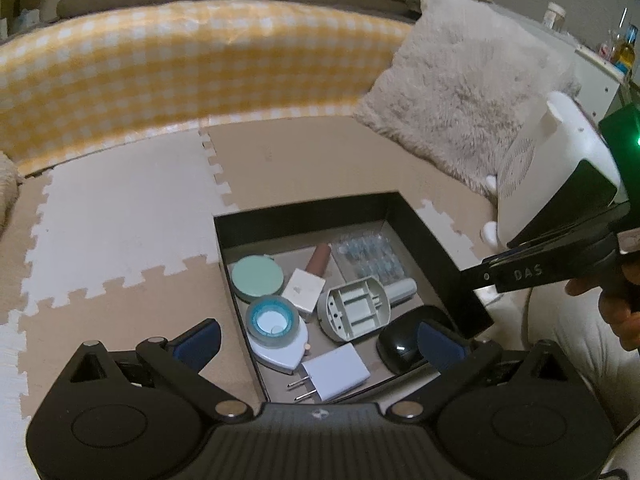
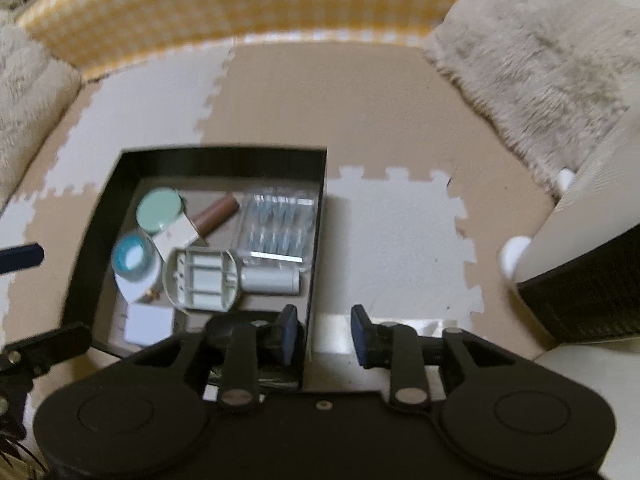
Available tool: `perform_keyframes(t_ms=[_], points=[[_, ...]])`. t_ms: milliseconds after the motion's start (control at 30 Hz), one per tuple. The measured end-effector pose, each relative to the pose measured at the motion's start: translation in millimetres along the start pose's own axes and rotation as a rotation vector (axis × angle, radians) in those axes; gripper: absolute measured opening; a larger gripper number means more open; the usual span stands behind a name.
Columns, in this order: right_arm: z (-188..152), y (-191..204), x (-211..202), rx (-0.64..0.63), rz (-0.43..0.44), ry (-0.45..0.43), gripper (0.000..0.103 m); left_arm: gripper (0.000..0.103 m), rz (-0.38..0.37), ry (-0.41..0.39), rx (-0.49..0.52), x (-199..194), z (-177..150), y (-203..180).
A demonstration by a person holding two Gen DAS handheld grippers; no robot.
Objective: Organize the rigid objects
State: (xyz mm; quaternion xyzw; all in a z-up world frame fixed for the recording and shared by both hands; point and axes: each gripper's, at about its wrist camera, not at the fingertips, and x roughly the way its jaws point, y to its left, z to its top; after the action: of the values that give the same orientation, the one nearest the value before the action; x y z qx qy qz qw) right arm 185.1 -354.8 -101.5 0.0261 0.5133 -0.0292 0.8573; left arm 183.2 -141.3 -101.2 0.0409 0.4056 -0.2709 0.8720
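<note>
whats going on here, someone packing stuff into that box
A person holds a gripper in each hand above a black box on foam floor mats. The box already holds small items: a tape dispenser, a white charger, a black mouse and a round green case. The left gripper is open and empty. The right gripper is open astride the box's wall, gripping nothing.

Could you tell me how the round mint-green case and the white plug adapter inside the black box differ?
The mint-green case is round and pale green; the plug adapter is squarish and white. The case lies near the far left corner of the black box, the adapter at the near edge. The adapter has two metal prongs sticking out; the case has a smooth lid. Both lie flat on the box floor.
</note>
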Motion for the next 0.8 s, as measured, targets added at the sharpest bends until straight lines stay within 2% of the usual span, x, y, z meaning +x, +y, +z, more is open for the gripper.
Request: perform_keyframes(t_ms=[67,133,267,400,567,667,800], points=[[2,2,-13,0.008,0.018,-0.026,0.035,0.103,0.004,-0.033,-0.015,-10,2,1],[3,5,-27,0.024,0.038,-0.043,0.043,0.103,0.009,-0.056,-0.029,-20,5,2],[-2,14,-56,0.032,0.092,-0.084,0.048,0.103,0.022,-0.101,-0.046,-45,8,2],[-14,23,-83,0.037,0.098,-0.134,0.053,0.103,0.040,-0.139,-0.077,-70,6,3],[-31,30,-113,0.051,0.116,-0.186,0.055,0.103,0.108,-0.161,-0.088,-98,-1,1],[-44,35,-131,0.043,0.115,-0.223,0.060,0.103,0.137,-0.160,-0.094,-112,-7,0],[-62,41,-149,0.045,0.116,-0.268,0.064,0.103,0.145,-0.158,-0.109,-126,-19,0]])
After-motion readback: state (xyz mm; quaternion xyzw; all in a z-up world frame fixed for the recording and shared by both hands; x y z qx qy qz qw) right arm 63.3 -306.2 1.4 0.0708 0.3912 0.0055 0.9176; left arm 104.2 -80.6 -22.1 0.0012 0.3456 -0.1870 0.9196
